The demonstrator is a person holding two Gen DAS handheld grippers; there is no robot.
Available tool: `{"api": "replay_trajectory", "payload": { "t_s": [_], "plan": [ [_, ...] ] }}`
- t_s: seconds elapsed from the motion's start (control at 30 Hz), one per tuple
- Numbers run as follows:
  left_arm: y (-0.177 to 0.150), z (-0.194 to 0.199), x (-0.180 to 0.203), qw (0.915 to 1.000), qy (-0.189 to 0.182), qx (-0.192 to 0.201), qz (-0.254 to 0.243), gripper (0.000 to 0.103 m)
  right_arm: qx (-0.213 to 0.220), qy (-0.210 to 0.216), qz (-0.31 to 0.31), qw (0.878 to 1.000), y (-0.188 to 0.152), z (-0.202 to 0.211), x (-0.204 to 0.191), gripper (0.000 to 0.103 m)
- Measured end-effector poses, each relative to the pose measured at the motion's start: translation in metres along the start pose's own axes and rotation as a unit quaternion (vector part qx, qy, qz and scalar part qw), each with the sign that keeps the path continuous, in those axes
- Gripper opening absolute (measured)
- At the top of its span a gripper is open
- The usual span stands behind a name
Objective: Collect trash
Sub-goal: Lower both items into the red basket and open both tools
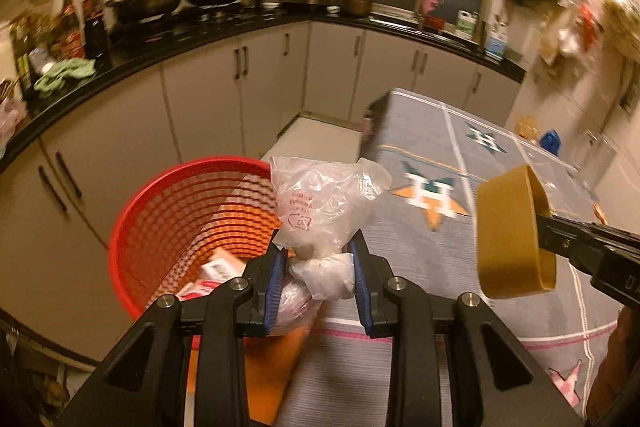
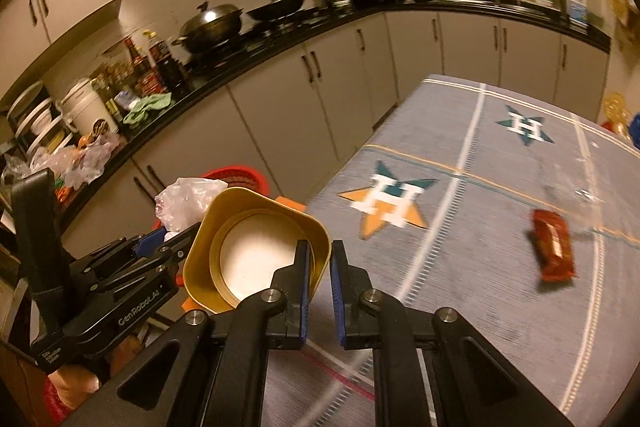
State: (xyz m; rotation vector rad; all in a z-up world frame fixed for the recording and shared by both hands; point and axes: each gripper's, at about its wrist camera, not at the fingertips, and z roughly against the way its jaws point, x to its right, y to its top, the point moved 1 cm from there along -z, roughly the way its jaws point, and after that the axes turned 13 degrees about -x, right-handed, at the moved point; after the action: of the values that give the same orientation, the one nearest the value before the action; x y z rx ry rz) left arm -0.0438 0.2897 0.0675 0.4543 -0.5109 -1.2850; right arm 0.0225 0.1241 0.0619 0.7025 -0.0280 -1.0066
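Observation:
My left gripper [image 1: 318, 247] is shut on a crumpled clear plastic bag [image 1: 320, 203] and holds it at the table's left edge, just right of the red mesh trash basket [image 1: 180, 211]. The basket holds some packaging at its bottom. My right gripper [image 2: 320, 247] is shut on the rim of a gold square container [image 2: 248, 251], empty inside, held over the table's left edge; it also shows in the left wrist view [image 1: 508, 231]. A red snack wrapper [image 2: 554, 247] lies on the grey tablecloth [image 2: 480, 195] to the right.
Kitchen cabinets [image 1: 224, 107] and a black counter with woks and pots run along the left and back. A clear piece of plastic [image 2: 576, 199] lies by the red wrapper. A narrow floor gap [image 1: 316, 139] lies between table and cabinets.

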Motion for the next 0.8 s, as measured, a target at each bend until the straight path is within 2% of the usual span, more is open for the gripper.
{"api": "replay_trajectory", "payload": {
  "t_s": [0.2,0.4,0.8],
  "plan": [
    [0.003,-0.014,-0.051,0.9989,0.023,-0.013,0.039,0.029,-0.019,0.015,0.026,0.999,0.022,-0.03,-0.038,0.011],
    [0.004,-0.032,-0.085,0.9969,0.034,-0.03,0.064,0.029,-0.037,0.02,0.049,0.998,0.04,-0.063,-0.069,0.011],
    [-0.002,-0.054,-0.106,0.9947,0.041,-0.053,0.078,0.03,-0.07,0.019,0.04,0.997,0.066,-0.123,-0.087,0.012]
  ]
}}
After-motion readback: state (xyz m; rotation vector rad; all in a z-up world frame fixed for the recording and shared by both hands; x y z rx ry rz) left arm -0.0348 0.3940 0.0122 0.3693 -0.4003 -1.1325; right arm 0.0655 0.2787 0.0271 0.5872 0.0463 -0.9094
